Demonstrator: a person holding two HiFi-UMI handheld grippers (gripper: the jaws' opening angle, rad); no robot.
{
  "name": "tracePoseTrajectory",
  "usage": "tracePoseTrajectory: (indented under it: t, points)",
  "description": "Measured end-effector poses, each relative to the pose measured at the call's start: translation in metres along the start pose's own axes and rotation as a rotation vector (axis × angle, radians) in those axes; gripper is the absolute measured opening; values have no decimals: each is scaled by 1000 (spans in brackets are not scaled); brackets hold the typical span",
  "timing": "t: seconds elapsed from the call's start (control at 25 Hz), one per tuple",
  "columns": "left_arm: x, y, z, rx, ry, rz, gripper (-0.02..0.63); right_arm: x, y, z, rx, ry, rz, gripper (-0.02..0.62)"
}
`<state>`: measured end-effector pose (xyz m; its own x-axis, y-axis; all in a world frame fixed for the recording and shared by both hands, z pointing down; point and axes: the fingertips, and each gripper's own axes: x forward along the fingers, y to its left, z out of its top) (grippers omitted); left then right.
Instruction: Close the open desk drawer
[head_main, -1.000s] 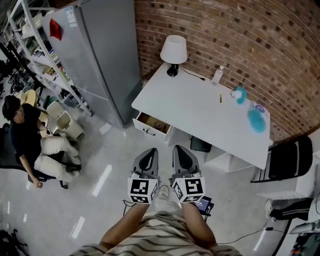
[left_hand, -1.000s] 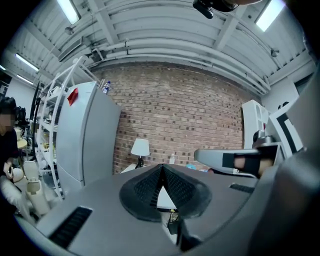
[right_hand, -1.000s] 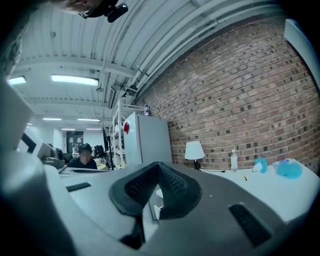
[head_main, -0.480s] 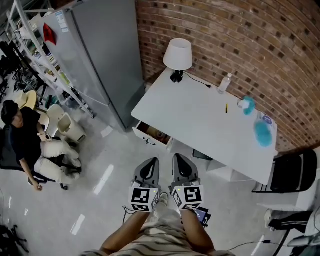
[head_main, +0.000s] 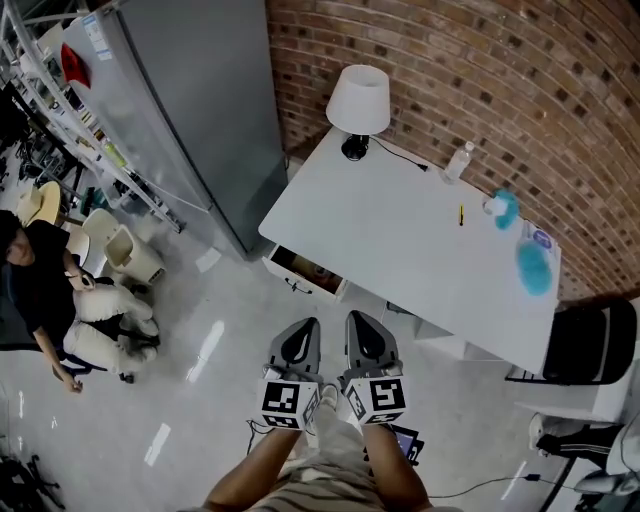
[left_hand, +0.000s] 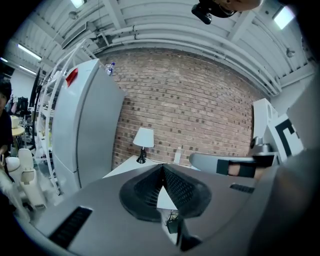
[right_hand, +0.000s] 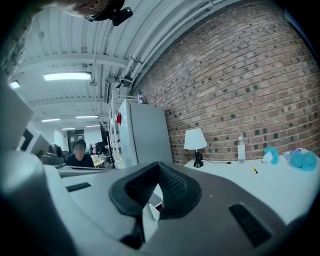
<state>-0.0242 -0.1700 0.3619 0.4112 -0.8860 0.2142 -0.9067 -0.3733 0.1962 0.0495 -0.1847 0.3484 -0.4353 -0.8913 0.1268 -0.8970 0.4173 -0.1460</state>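
The white desk (head_main: 400, 235) stands against the brick wall. Its drawer (head_main: 306, 273) at the front left corner is pulled out, with a dark handle on its front and brown contents showing. My left gripper (head_main: 298, 338) and right gripper (head_main: 368, 334) are held side by side above the floor, a good way short of the drawer. Both are shut with nothing between the jaws. In the left gripper view the jaws (left_hand: 162, 168) meet at their tips in front of the desk top (left_hand: 131, 166). In the right gripper view the gripper (right_hand: 159, 165) points toward the desk (right_hand: 280, 182).
On the desk are a white lamp (head_main: 357, 100), a water bottle (head_main: 457, 161) and blue items (head_main: 536, 266). A tall grey fridge (head_main: 190, 110) stands left of the desk. A person (head_main: 40, 290) sits at far left. A black chair (head_main: 590, 345) is at the right.
The view has shifted closer to the desk, and the drawer now sits a little nearer above the grippers. Both grippers stay shut and side by side.
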Motion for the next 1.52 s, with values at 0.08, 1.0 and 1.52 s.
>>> tracePoseTrajectory:
  t: [0.08, 1.0, 1.52]
  points:
    - [6, 9, -3, -15, 2, -8, 8, 9, 1, -6, 4, 7, -3, 2]
    - [92, 90, -116, -264, 89, -54, 8, 86, -32, -110, 63, 58, -75, 2]
    - [130, 107, -190, -399, 90, -124, 8, 90, -41, -159, 63, 84, -100, 2]
